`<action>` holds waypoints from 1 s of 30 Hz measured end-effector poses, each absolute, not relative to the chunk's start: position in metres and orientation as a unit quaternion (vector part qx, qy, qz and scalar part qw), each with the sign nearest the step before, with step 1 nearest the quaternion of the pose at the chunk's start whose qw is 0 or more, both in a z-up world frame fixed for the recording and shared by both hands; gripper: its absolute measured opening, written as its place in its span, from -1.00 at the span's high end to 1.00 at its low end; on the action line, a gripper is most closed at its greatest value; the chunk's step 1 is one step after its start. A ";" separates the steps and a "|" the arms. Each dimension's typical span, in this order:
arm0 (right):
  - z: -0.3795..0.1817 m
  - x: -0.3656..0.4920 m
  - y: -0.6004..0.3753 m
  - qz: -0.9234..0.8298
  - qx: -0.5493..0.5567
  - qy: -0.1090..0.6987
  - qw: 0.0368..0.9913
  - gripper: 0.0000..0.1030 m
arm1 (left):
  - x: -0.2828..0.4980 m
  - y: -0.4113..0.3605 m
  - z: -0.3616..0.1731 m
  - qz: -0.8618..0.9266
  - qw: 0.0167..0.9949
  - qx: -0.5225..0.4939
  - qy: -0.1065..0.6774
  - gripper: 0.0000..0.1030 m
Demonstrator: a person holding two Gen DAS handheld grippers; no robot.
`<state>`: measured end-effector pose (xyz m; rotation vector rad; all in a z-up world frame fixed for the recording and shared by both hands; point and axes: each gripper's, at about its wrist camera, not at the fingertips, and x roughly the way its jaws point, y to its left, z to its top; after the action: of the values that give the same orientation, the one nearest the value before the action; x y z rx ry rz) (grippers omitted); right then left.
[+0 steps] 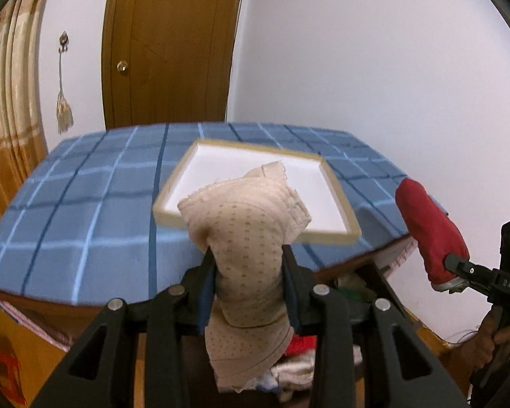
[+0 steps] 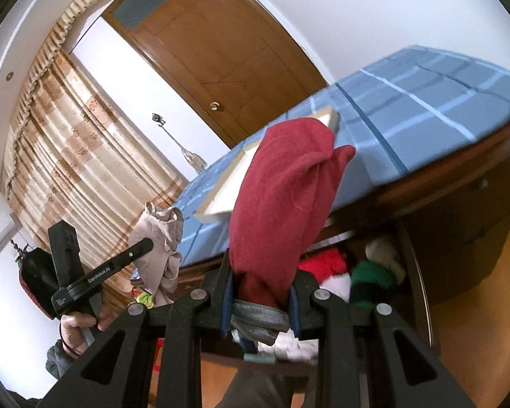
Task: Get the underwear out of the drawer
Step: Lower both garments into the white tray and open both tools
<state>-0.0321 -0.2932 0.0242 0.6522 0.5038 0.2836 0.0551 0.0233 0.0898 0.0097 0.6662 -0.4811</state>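
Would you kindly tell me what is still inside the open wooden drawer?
Inside the open wooden drawer lie bright red, green and white bundled garments. The held dark red underwear and the tools cover the rest.

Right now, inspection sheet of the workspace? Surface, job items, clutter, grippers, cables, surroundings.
Surface: blue checked cloth covers the top; a shallow white tray sits on it.
Job's things: beige underwear and red underwear, both lifted above the open drawer.
Clutter: red, green and white garments remain in the drawer.
Grippers: left gripper shut on the beige underwear; right gripper shut on the red underwear.
Cables: nothing seen.
Surroundings: wooden door, curtain, white wall.
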 end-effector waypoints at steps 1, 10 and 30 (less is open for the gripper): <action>0.030 -0.026 -0.292 0.140 0.311 0.240 0.909 0.45 | 0.060 0.021 0.094 -0.233 0.919 0.006 0.319 0.35; 0.062 0.039 -0.266 0.147 0.279 0.217 0.924 0.45 | 0.119 -0.001 0.121 -0.228 0.932 0.018 0.283 0.35; 0.023 0.184 -0.178 0.138 0.226 0.289 0.920 0.45 | 0.223 -0.008 0.057 -0.202 0.921 0.047 0.330 0.35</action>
<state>0.1839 -0.1785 0.0234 0.4643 0.5946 0.2828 0.2234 -0.0076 0.0571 0.0959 0.6781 -0.4148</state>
